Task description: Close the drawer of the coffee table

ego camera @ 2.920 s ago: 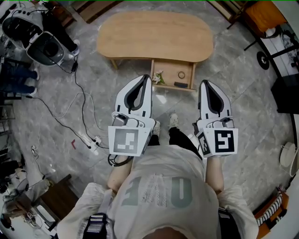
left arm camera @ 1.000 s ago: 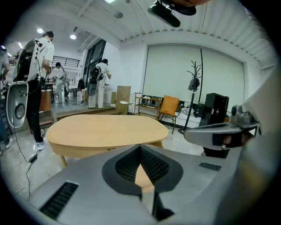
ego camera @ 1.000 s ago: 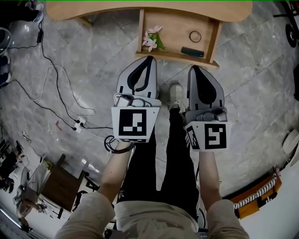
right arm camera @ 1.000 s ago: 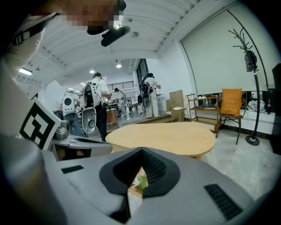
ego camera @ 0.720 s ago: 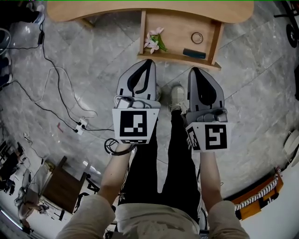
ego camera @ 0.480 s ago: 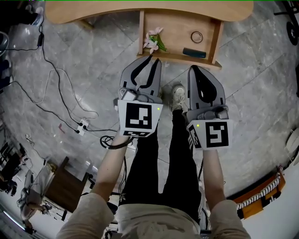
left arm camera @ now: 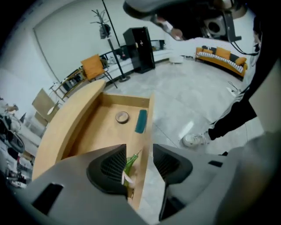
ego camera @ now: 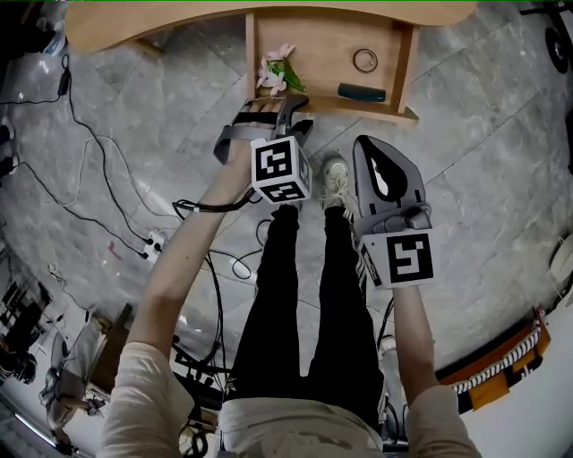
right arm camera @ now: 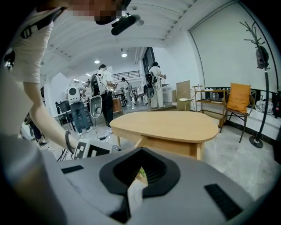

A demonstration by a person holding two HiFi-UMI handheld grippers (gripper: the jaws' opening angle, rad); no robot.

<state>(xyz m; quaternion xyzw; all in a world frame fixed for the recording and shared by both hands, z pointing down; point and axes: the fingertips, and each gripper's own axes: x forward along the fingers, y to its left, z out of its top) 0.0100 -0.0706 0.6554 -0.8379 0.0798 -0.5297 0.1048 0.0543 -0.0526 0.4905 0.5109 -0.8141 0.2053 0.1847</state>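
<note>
- One drawer point(ego camera: 367, 108) is standing pulled out of the coffee table point(ego camera: 134, 22) at the top of the head view, its open end facing the person's feet.
- The drawer's front panel is running left to right in the head view, parallel to the long axis of the table's oval surface; its side walls are pointing back under the surface.
- Three things are lying inside it: a pink flower with green leaves point(ego camera: 273, 73) in the near left corner, a ring point(ego camera: 363, 61) toward the right, and a dark teal bar point(ego camera: 362, 92) lying along the front panel.
- The left gripper point(left arm camera: 139, 154) is pointing steeply down at the drawer's near left corner, rolled onto its side, and its jaws are opening.
- In the left gripper view, one of these jaws is hanging over the flower inside the drawer and the other over the floor outside, so the front panel's top edge is running between them; neither pad seems to be pressing on it.
- The right gripper point(right arm camera: 141, 151) is hovering nearer the person, well short of the drawer, with its jaws brought together and gripping nothing.
- Each gripper's cube is showing a black-and-white square marker.
- A white shoe point(ego camera: 336, 183) is standing on the grey stone floor between the two grippers, and black cables point(ego camera: 98, 192) are trailing to a power strip point(ego camera: 154, 241) at the left.
</note>
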